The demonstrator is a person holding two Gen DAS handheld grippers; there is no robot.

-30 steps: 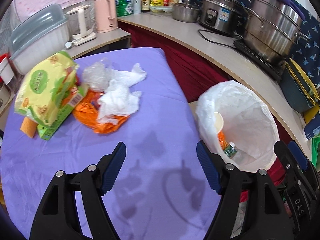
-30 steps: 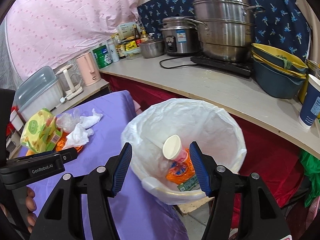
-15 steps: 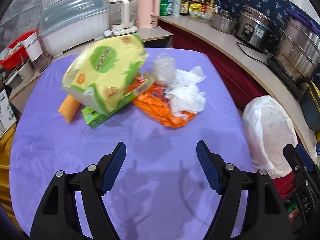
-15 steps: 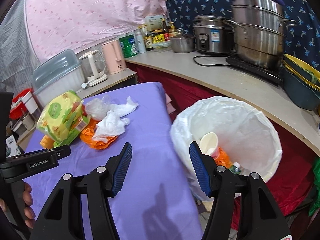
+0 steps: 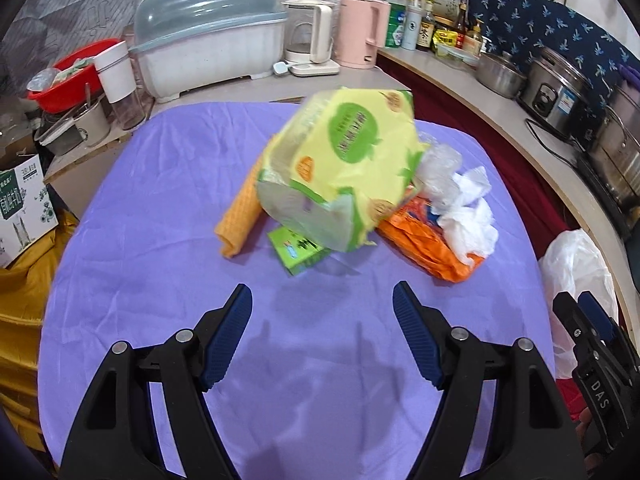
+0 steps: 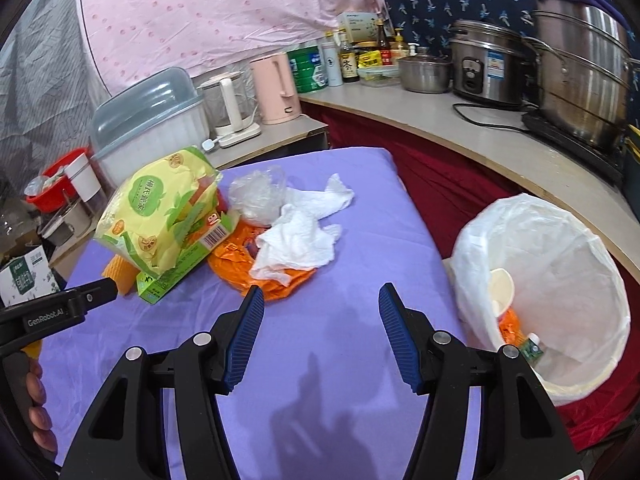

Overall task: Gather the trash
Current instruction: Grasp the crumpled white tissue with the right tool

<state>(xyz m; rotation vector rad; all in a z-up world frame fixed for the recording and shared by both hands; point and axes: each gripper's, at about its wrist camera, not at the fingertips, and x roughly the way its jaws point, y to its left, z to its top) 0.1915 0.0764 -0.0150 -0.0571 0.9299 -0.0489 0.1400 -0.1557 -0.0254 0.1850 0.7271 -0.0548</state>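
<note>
A heap of trash lies on the purple table (image 5: 160,272): a yellow-green tissue pack (image 5: 344,172) on a green box (image 5: 300,252), an orange wrapper (image 5: 424,248), crumpled white tissues (image 5: 468,216) and a clear plastic bag (image 5: 440,168). My left gripper (image 5: 322,332) hangs open in front of the heap, nothing between its fingers. My right gripper (image 6: 320,332) is also open and empty, short of the orange wrapper (image 6: 260,272) and white tissues (image 6: 300,244). The white-lined trash bin (image 6: 560,264) stands right of the table, holding a paper cup (image 6: 502,288) and wrappers.
An orange cloth (image 5: 240,216) lies left of the heap. Behind the table stand a covered dish rack (image 5: 208,40), a white kettle (image 5: 312,36) and a pink kettle (image 5: 364,36). A counter (image 6: 460,136) with pots runs along the right. A person's hand (image 6: 36,400) holds the left gripper.
Both views have swung left, away from the bin and toward the trash heap. The heap now sits centred ahead of my left gripper. Both grippers stayed open.
</note>
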